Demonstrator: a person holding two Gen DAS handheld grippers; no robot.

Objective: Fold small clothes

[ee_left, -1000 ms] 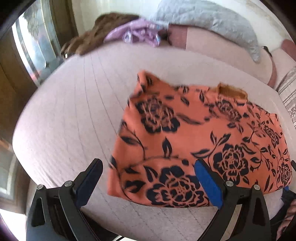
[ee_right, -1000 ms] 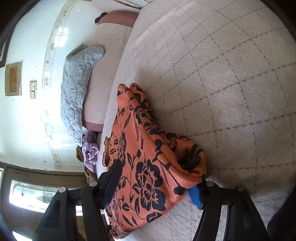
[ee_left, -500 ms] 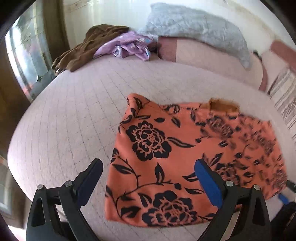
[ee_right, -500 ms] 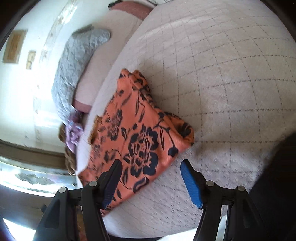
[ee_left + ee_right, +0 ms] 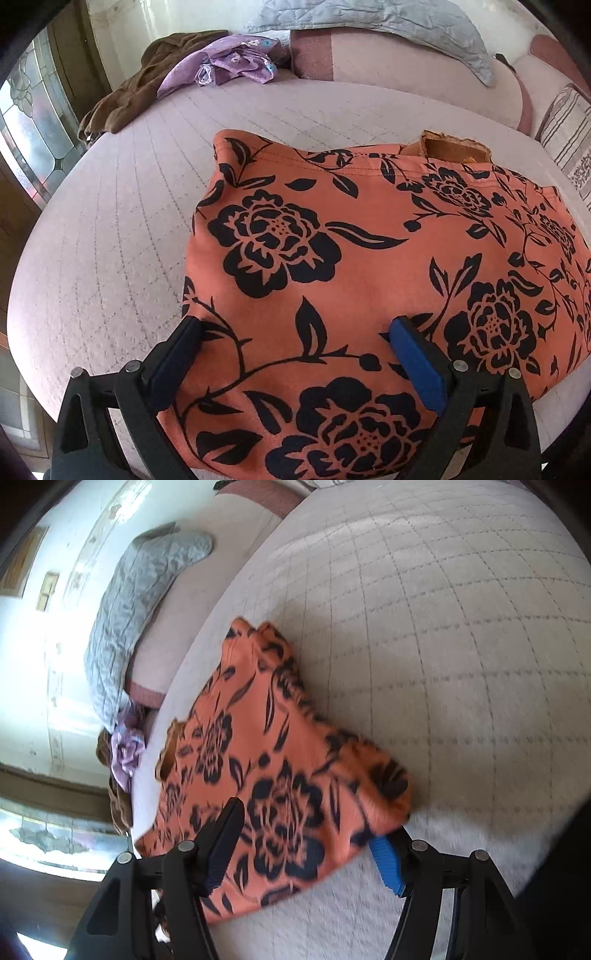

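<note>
An orange garment with a black flower print (image 5: 369, 258) lies folded on the pale quilted bed (image 5: 110, 240). A tan inner edge (image 5: 454, 146) sticks out at its far side. My left gripper (image 5: 295, 350) is open and hangs low over the garment's near left part, its fingers straddling the cloth. In the right wrist view the same garment (image 5: 280, 768) lies ahead; my right gripper (image 5: 306, 842) is open, its jaws on either side of the garment's near corner, holding nothing.
A brown garment (image 5: 125, 92) and a purple one (image 5: 229, 62) lie heaped at the bed's far left. A grey quilted pillow (image 5: 388, 22) rests on the headboard. A striped cushion (image 5: 569, 129) sits at the right. A glass door (image 5: 29, 122) stands left of the bed.
My right gripper let go of the garment's corner and opened, then drew back. My left gripper rose, then came down closer over the garment. The garment now lies flat.
</note>
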